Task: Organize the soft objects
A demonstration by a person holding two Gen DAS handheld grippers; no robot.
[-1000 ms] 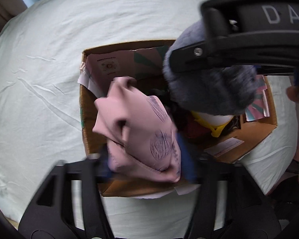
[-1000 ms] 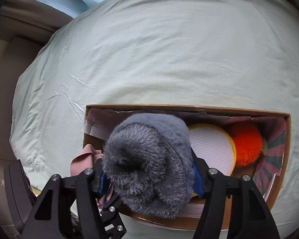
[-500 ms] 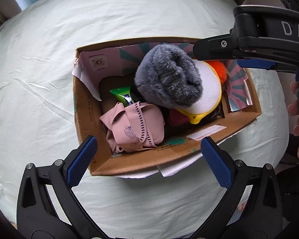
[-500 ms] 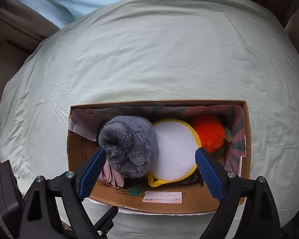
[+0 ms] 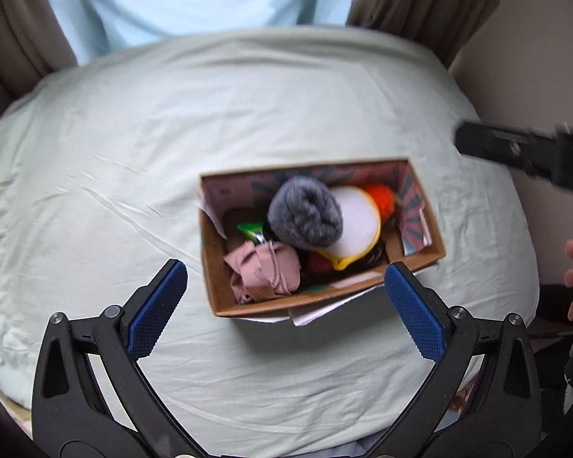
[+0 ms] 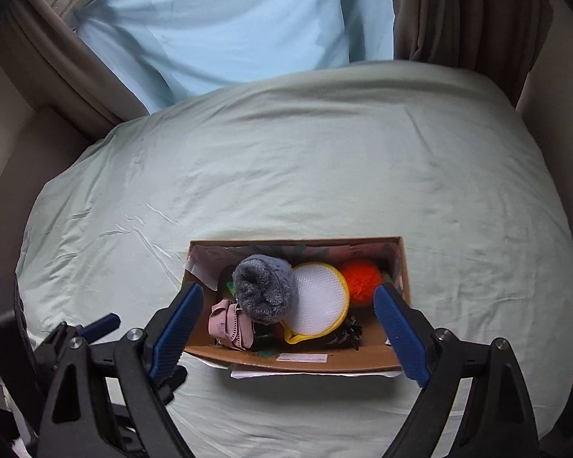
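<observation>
The left gripper [image 5: 285,297] hangs empty above the bed [image 5: 133,160], its blue pads spread wide. A second ago it was clamped on the pink cloth [image 5: 265,269]; that cloth now lies bunched in the near-left corner of the cardboard box [image 5: 214,286], released half a second back, and the gripper has since pulled up and away, so the box looks smaller. Beside the cloth sits something green [image 5: 251,229], perhaps a wrapper, though the blur leaves that unsure. Next along, the grey fluffy item [image 6: 265,288] rests on top of the pile, leaning against the white round pad with a yellow rim [image 6: 319,299]; a second ago it was pinched in the right gripper. An orange pom-pom [image 6: 361,278] fills the far-right end. The right gripper [image 6: 288,324] is likewise released and holds nothing, having withdrawn above the box's near wall. With both soft things dropped inside and no loose items visible on the sheet, the sorting looks close to finished.
</observation>
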